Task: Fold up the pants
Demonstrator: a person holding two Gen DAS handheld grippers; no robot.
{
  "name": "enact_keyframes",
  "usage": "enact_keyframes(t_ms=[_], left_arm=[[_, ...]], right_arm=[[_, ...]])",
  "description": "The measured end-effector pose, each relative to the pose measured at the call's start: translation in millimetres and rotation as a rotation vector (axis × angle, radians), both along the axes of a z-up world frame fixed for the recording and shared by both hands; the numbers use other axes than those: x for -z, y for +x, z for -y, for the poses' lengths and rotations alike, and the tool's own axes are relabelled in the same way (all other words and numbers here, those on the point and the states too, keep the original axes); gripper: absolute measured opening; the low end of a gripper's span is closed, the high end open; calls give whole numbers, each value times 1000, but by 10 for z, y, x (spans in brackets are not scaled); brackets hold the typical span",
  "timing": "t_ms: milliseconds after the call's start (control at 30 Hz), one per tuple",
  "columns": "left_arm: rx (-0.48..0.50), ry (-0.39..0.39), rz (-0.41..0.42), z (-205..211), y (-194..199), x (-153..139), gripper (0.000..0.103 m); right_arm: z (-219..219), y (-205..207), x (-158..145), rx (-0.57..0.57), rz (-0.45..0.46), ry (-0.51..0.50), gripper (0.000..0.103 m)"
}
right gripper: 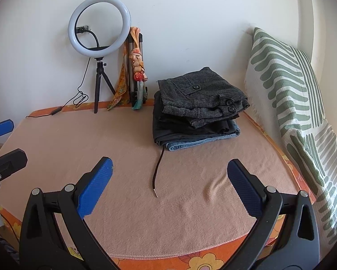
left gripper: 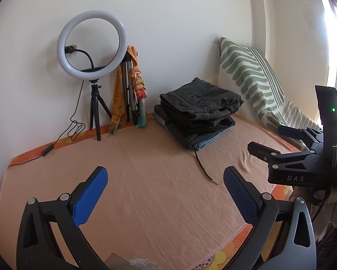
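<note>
Pants (right gripper: 199, 110) sit stacked ahead of my right claw (right gripper: 169, 185), well apart, cord (right gripper: 156, 173) trailing toward it. Both it and my left claw (left gripper: 165, 193) hang spread, empty, over the blanket (right gripper: 56, 148).

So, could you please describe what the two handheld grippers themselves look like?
Both the left gripper and right gripper have black plastic frames, silver pivot pins and textured blue finger pads. Seen from the left wrist, the right one's body bears white "DAS" lettering and a green light.
</note>
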State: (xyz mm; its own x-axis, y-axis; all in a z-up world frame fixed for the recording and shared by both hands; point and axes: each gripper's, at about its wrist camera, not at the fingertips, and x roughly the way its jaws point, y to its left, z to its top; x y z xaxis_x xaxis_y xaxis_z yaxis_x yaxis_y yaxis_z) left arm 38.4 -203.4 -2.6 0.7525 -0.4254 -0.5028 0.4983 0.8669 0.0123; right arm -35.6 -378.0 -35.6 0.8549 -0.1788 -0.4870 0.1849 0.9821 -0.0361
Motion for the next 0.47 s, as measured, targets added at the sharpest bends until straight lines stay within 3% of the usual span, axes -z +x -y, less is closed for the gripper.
enact_keyframes(t_ms=[467], left_arm=[[10,-15,-25,-29,16,4,102]], right_arm=[[-35,-5,6,-9,-2,4,103]])
